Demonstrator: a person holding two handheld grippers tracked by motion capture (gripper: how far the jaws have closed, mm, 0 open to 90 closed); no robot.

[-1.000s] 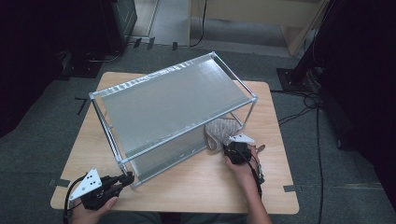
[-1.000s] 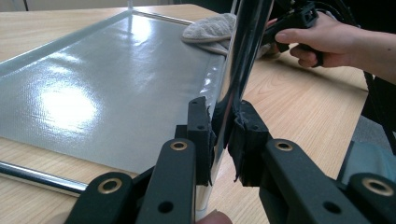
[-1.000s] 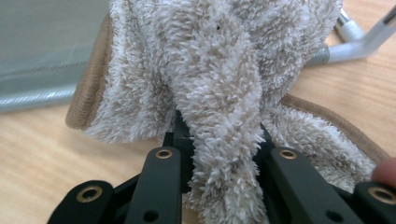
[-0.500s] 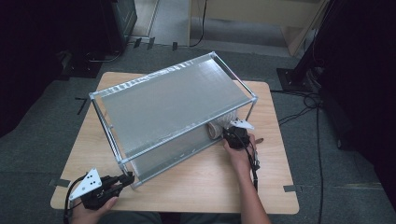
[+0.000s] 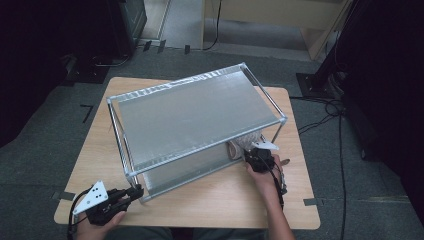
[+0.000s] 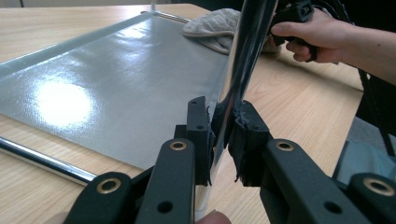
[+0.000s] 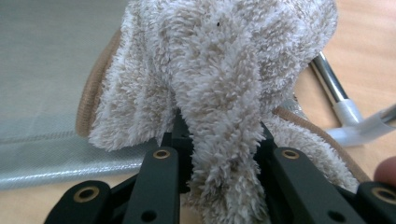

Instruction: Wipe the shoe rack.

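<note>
My left hand-held gripper (image 6: 219,140) clamps the rack's corner post (image 6: 245,51) to steady the rack (image 5: 200,115) on the desk (image 5: 220,200), while my right hand-held gripper (image 7: 217,140) pinches the towel (image 7: 215,70) against the lower shelf (image 7: 42,70) for wiping.

I see a beige, fluffy towel (image 7: 219,88) with a tan edge band, a silver-grey rack (image 5: 200,115) with shiny chrome posts, a pale wood-grain table (image 5: 220,200), black gripper jaws, and what looks like dark grey carpet (image 5: 45,150).
</note>
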